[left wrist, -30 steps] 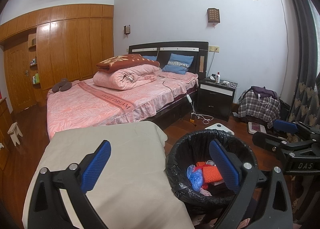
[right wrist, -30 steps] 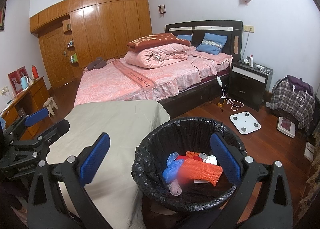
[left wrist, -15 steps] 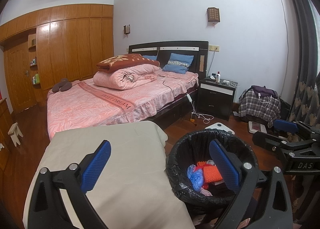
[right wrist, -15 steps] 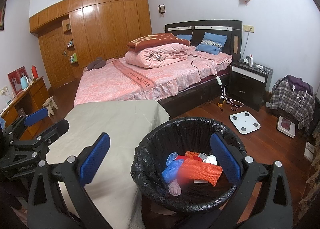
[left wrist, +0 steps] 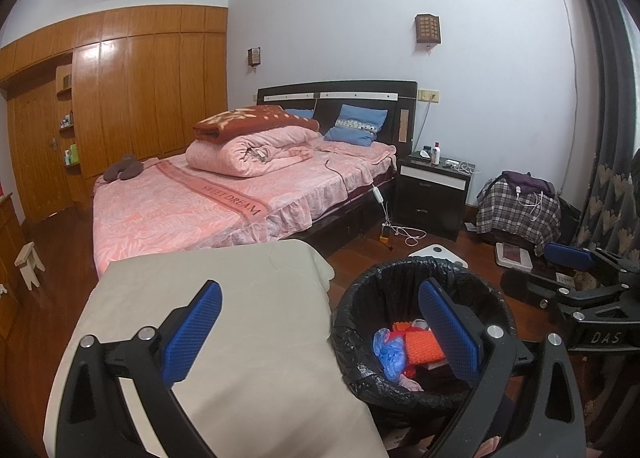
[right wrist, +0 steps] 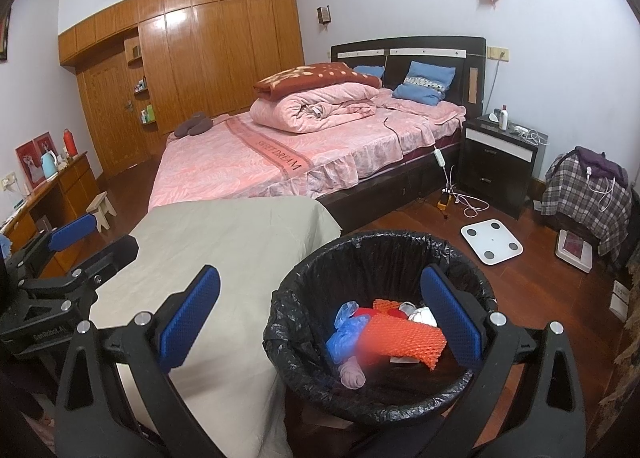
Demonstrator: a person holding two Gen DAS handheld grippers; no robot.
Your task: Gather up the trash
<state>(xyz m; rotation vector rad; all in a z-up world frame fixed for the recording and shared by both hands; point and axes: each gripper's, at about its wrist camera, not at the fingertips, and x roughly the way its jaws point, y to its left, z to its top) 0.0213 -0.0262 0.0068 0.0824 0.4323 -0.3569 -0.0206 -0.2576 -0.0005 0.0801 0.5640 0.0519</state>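
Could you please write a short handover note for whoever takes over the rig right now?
Left gripper: open, empty, held above the cloth-covered table and the bin's edge.
Right gripper: open, empty, held over the bin.
Bin: black-lined, on the floor beside the table. Inside are an orange mesh, a blue bag, a pink roll and small white and red scraps.
Done: that trash is in the bin.
Left: the table top shows no loose trash in either view. Check the floor and the rest of the room; what lies behind the cameras is unseen.
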